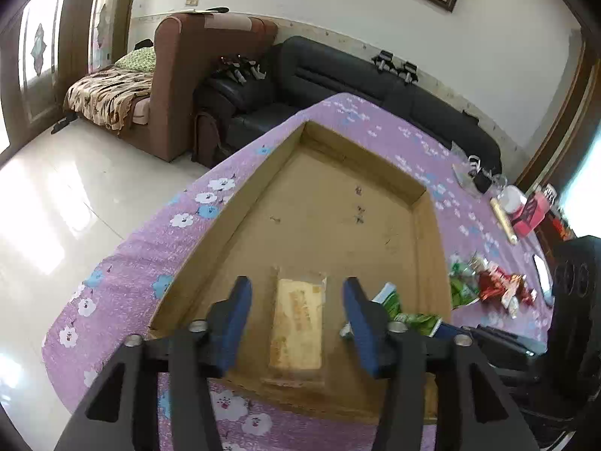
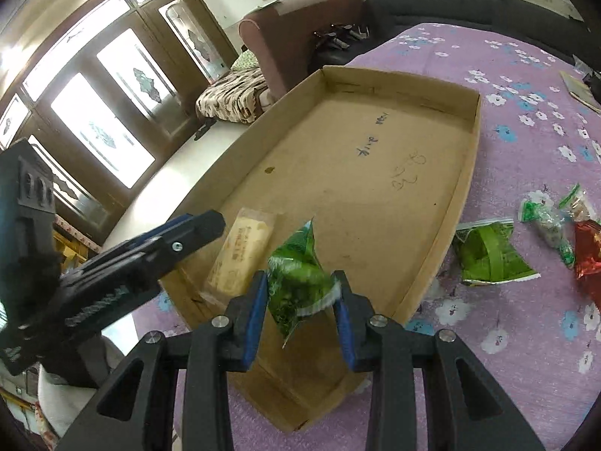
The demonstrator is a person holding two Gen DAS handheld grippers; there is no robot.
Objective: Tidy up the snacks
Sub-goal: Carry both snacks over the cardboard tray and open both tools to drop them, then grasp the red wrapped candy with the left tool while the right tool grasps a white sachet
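Observation:
A shallow cardboard tray [image 1: 424, 225] [image 2: 465, 158] lies on the purple flowered tablecloth. A yellow snack packet [image 1: 298, 327] [image 2: 242, 248] lies flat in the tray's near end. My left gripper [image 1: 296, 293] is open and empty just above that packet; it also shows in the right wrist view [image 2: 199, 231]. My right gripper [image 2: 300, 285] is shut on a green snack packet [image 2: 300, 274], held over the tray's near end beside the yellow packet. The green packet shows in the left wrist view [image 1: 402, 310].
Loose snacks lie on the cloth right of the tray: a green packet [image 2: 488, 255], a small green-and-clear packet [image 2: 548, 221] and a red packet [image 2: 588, 255] [image 1: 499, 285]. A pink box [image 1: 531, 212] and cups stand at the table's far right. Sofas stand behind the table.

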